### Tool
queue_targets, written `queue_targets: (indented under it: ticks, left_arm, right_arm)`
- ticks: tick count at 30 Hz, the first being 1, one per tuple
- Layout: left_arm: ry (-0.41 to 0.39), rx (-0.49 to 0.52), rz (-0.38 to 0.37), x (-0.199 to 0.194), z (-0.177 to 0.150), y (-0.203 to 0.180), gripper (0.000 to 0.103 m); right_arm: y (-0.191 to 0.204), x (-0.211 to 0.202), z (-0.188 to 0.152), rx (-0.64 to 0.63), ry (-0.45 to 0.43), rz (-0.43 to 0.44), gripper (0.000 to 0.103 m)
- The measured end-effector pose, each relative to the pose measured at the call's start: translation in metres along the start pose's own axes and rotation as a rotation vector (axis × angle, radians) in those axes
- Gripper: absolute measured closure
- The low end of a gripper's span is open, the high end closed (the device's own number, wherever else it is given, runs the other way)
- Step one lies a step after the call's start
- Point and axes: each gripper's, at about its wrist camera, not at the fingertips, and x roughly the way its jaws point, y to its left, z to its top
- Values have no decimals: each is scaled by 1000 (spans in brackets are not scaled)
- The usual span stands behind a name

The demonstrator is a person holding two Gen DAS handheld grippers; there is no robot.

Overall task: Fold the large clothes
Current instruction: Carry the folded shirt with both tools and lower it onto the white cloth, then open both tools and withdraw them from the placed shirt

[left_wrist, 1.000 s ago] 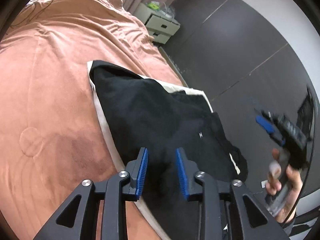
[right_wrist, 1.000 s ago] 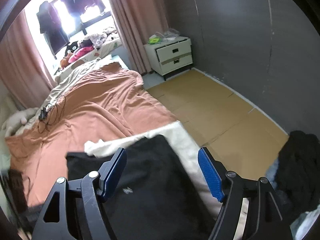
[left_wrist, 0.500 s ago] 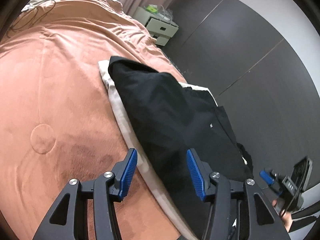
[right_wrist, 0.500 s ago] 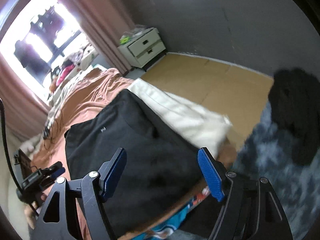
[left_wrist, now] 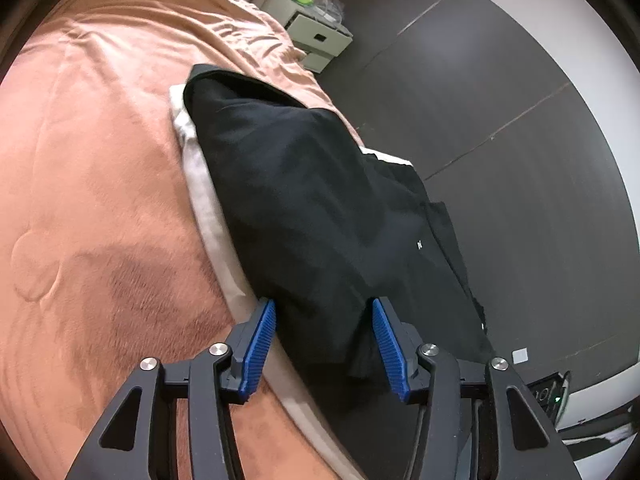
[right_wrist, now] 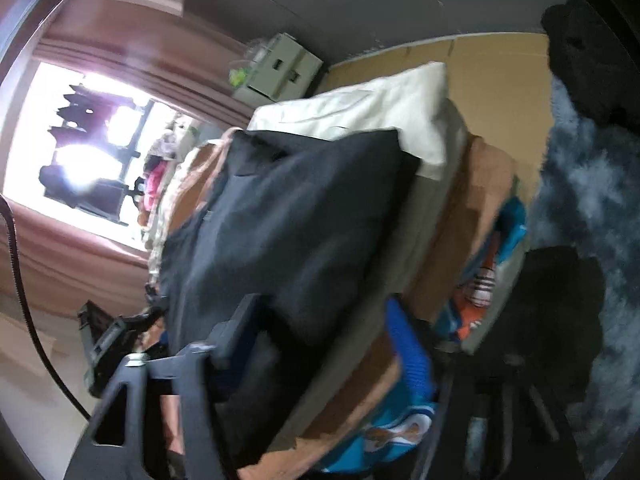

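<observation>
A large black garment [left_wrist: 320, 208] lies on top of a cream one [left_wrist: 208, 200], both spread on the salmon bed cover [left_wrist: 100, 160]. My left gripper [left_wrist: 323, 308] stands over the black garment's near corner. Its blue pads [left_wrist: 262, 340] flank a bunched fold of the cloth, and the jaws are closing a little. In the blurred, tilted right wrist view my right gripper [right_wrist: 324, 308] is at the bed's edge. The black garment [right_wrist: 288, 216] has its hanging edge between the fingers. These jaws are closing too, with a gap still showing.
A white nightstand [left_wrist: 316, 36] stands by the dark wall beyond the bed. Cardboard floor [right_wrist: 500, 80], a grey fluffy rug [right_wrist: 580, 200] and a dark clothes pile [right_wrist: 584, 60] lie beside the bed. A blue-orange sheet [right_wrist: 480, 300] hangs at the bed's side.
The left gripper sank closer to the black garment's near corner and its jaws widened. The right gripper swung down from above the bed to its edge, rolled over, and its jaws narrowed.
</observation>
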Motion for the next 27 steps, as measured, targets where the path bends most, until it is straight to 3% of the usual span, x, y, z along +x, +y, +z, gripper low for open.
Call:
queue_targets:
  ticks: [1,5,13,18,25,26,27]
  left_arm:
    - [4,6,-1,2,2,-2,54]
    - [3,18,5,10,10,-6,56]
    - [12,35,18,10,16,-4,56]
    - [-34,43,53,-17,11,0,55]
    - [-72,44,99,-63,-3,7,55]
    - [-75,40,100,-69,-6,8,54]
    - [-78,36,98,-77,-10,9,53]
  right_arm:
    - [1,0,0,-4,-1,11,73]
    - [7,5,4,-9,-12,2,88]
    - [26,12,19,-61,-42,-102,90]
    - [36,10,26,-107,-78,-148,94]
    - [34,18,41,-103,-48,-186,92]
    - [32,17,41,-87,-43,-191,87]
    - [30,14,39,-71,-45,-206,71]
